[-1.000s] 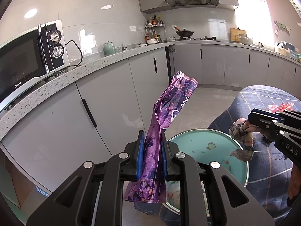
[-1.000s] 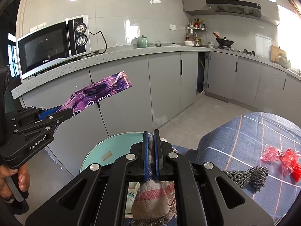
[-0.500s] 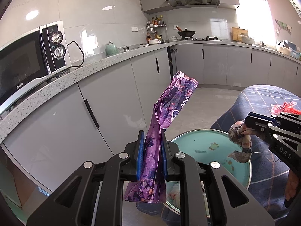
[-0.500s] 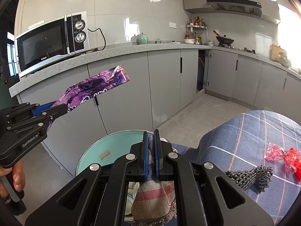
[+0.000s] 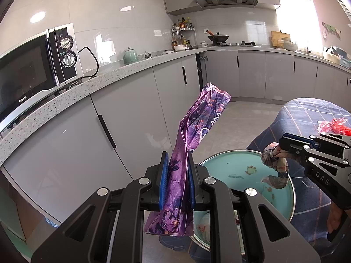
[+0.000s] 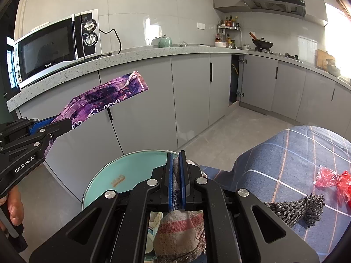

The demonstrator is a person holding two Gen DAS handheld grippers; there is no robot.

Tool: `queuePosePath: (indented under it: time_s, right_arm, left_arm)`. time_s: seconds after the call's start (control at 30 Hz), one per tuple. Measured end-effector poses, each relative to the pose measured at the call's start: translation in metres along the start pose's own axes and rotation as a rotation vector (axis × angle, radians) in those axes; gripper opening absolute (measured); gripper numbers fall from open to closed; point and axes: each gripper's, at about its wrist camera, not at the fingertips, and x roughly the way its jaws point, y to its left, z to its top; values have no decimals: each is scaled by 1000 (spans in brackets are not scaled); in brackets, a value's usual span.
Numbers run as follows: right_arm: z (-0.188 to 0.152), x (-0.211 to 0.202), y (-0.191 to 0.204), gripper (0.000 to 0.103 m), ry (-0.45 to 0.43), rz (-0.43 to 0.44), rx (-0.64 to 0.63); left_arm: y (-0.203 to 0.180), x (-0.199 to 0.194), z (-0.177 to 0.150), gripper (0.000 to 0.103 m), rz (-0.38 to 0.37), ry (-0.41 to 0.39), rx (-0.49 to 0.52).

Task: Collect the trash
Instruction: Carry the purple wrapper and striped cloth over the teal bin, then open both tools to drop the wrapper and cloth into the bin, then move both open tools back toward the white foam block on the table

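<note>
two tools tilted down | left tool [image 5: 177, 179] clamps purple wrapper [image 5: 197, 131] | right tool [image 6: 175, 180] clamps cloth scrap [image 6: 177, 230]

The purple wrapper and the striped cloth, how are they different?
The purple wrapper is shiny and printed; the striped cloth looks woven, with a red band. The wrapper is long and sticks up past the left claw; the cloth is crumpled and droops below the right claw. The wrapper sits beside the teal bin; the cloth hangs over it. Both are pinched tight in a shut claw.
</note>
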Motion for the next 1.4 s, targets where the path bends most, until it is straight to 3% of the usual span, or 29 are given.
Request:
queuePosePath:
  time_s: [0.5, 0.57, 0.6, 0.63, 0.67, 0.77, 0.87, 1.27, 1.4]
  right_arm:
    - [-2, 2, 5, 7, 7, 10, -6]
    - [-3, 2, 6, 10, 5, -2, -10]
    - [-3, 2, 5, 16, 4, 4, -5]
    - [-4, 2, 4, 24, 3, 5, -4]
    - [-4, 1, 3, 35, 1, 3, -3]
    - [-6, 0, 1, 35, 5, -2, 4]
    - [-7, -2, -3, 38, 6, -3, 27]
    - [-11, -18, -14, 49, 3, -26, 46]
    - [-14, -24, -17, 51, 9, -36, 43]
  left_arm:
    - [2, 6, 1, 17, -22, 8, 10]
    - [3, 6, 1, 22, -27, 6, 10]
    - [4, 6, 2, 31, -26, 4, 7]
    - [4, 6, 2, 47, -24, 0, 4]
    - [5, 6, 2, 50, -25, -6, 6]
    - [4, 6, 2, 51, -23, -6, 7]
    - [3, 7, 1, 58, -18, -5, 7]
    - [-2, 6, -1, 65, -22, -1, 22]
    - [-7, 3, -1, 77, -20, -10, 28]
